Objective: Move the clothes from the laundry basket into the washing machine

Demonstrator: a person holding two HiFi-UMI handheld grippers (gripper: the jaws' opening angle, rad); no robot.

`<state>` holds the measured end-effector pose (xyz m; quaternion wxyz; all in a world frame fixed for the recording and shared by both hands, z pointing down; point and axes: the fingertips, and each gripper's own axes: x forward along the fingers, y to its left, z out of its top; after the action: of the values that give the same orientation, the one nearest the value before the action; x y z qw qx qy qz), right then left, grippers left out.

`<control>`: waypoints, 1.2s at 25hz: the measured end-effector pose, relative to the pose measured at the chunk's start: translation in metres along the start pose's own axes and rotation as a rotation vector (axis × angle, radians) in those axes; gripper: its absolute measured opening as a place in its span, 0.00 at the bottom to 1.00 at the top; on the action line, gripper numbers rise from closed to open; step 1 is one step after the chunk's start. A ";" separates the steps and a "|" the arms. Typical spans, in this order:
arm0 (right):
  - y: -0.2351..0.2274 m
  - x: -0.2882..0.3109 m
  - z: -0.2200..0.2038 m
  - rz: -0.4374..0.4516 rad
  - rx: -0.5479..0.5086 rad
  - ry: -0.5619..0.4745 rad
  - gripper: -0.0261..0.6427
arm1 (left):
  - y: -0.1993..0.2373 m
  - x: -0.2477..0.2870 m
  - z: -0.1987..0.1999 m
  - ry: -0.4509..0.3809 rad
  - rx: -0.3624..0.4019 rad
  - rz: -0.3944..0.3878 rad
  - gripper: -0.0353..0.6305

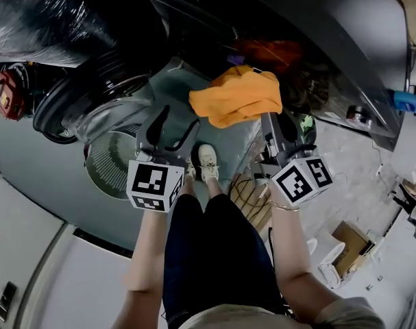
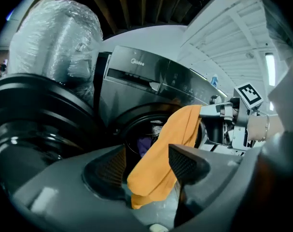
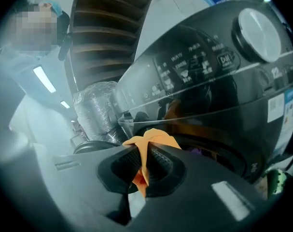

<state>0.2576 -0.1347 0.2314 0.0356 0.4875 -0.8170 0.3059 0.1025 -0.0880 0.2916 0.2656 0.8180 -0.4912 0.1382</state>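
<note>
An orange cloth hangs in front of the dark washing machine, pinched at one edge by my right gripper, which is shut on it. In the right gripper view the orange cloth is squeezed between the two pads. My left gripper stands open to the left of the cloth, with nothing between its fingers. The left gripper view shows the orange cloth draped before the machine's round opening, where purple fabric lies inside. No laundry basket shows in any view.
The open door of the washer swings out at left. A plastic-wrapped bundle stands beside the machine. A wire rack lies on the floor by my feet. A cardboard box sits at lower right.
</note>
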 end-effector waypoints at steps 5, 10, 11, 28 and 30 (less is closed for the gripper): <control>-0.023 0.028 -0.026 -0.021 0.010 -0.023 0.08 | -0.001 0.034 -0.025 -0.042 -0.012 -0.015 0.42; -0.057 0.061 -0.056 -0.065 -0.005 -0.054 0.08 | 0.005 0.068 -0.044 -0.132 -0.047 -0.044 0.38; -0.063 0.067 -0.061 -0.069 -0.010 -0.061 0.08 | 0.006 0.075 -0.044 -0.162 -0.067 -0.061 0.37; -0.125 0.132 -0.145 -0.094 -0.103 0.021 0.08 | 0.040 0.153 -0.088 -0.260 0.004 -0.069 0.07; -0.129 0.135 -0.144 -0.095 -0.106 0.005 0.08 | 0.039 0.159 -0.094 -0.256 0.026 -0.073 0.06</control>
<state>0.2585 -0.2057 0.4566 0.0777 0.5222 -0.8080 0.2617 0.1479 -0.1658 0.4576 0.1950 0.8496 -0.4893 0.0292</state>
